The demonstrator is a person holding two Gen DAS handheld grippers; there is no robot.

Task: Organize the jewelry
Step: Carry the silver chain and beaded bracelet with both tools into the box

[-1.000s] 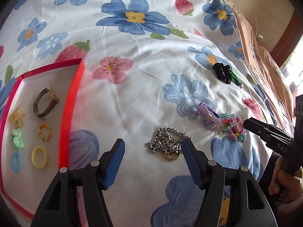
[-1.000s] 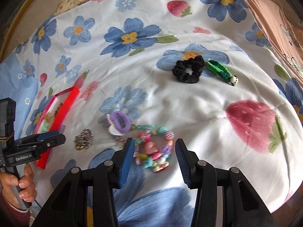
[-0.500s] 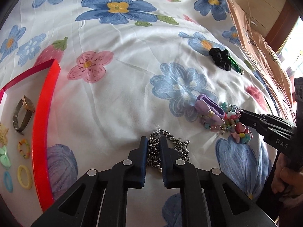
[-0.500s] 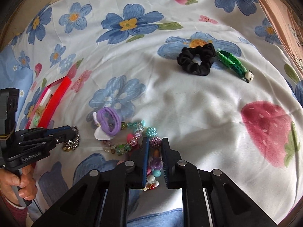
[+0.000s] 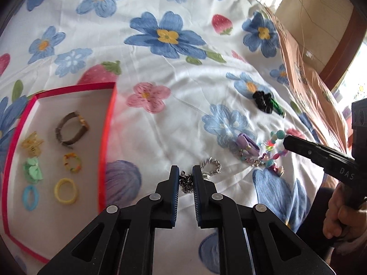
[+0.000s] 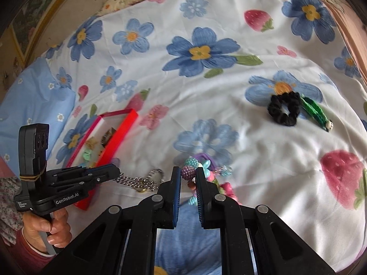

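My left gripper (image 5: pixel 185 171) is shut on a silver chain (image 5: pixel 211 167) and holds it just above the flowered sheet; the chain trails to the right (image 6: pixel 137 181). My right gripper (image 6: pixel 188 174) is shut on a colourful beaded bracelet (image 6: pixel 192 163), lifted off the sheet, with beads hanging below (image 5: pixel 271 158). A red-rimmed tray (image 5: pixel 107 123) lies to the left, holding a brown bracelet (image 5: pixel 71 129), several small rings and clips. A purple hair tie (image 5: pixel 246 143) lies by the beads.
A black scrunchie (image 6: pixel 284 110) and a green clip (image 6: pixel 315 111) lie further out on the right. A blue pillow (image 6: pixel 34 96) is at the left. An orange-brown cloth (image 5: pixel 309 78) runs along the bed's right edge.
Both grippers have closed on their pieces and risen: the left has lifted the silver chain and the right has lifted the beaded bracelet off the sheet.
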